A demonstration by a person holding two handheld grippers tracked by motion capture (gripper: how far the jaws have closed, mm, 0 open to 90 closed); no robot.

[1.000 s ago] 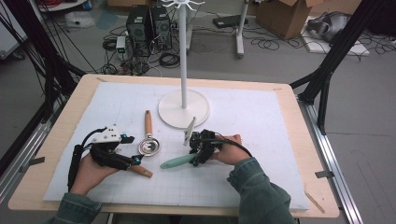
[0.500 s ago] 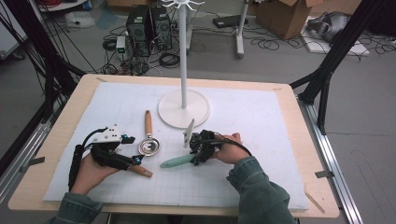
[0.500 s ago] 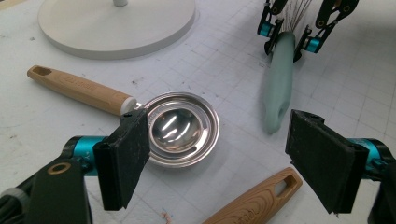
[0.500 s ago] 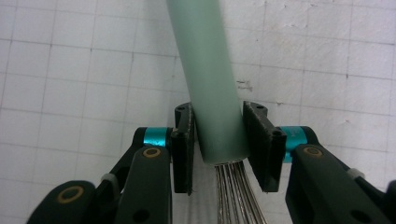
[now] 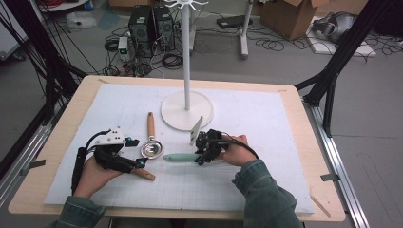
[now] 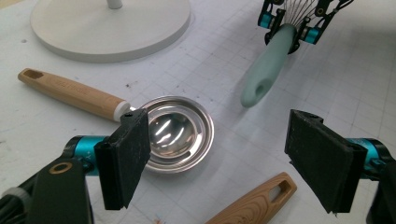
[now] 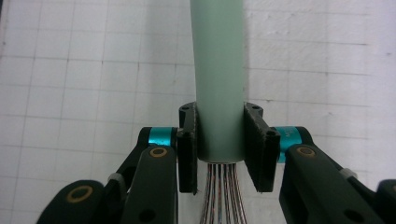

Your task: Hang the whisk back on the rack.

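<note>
White gridded mat (image 5: 266, 180) covers the wooden table; white stand base (image 5: 187, 110) at centre. Strainer (image 5: 151, 148) with wooden handle lies left of centre, a second wooden handle (image 5: 143, 174) just below it. Whisk (image 5: 183, 157), mint handle, lies at lower centre, long axis left-right, handle end pointing left. Right gripper (image 7: 219, 154) jaws have just been closing, now clamped on the handle near the wires. Left gripper (image 6: 219, 158) jaws wide apart, holding nothing.

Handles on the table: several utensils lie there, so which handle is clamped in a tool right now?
The pale green whisk handle: the right tool has just closed on it, pads pressing both sides. The two wooden handles, on the strainer and near the left tool, lie free.
</note>
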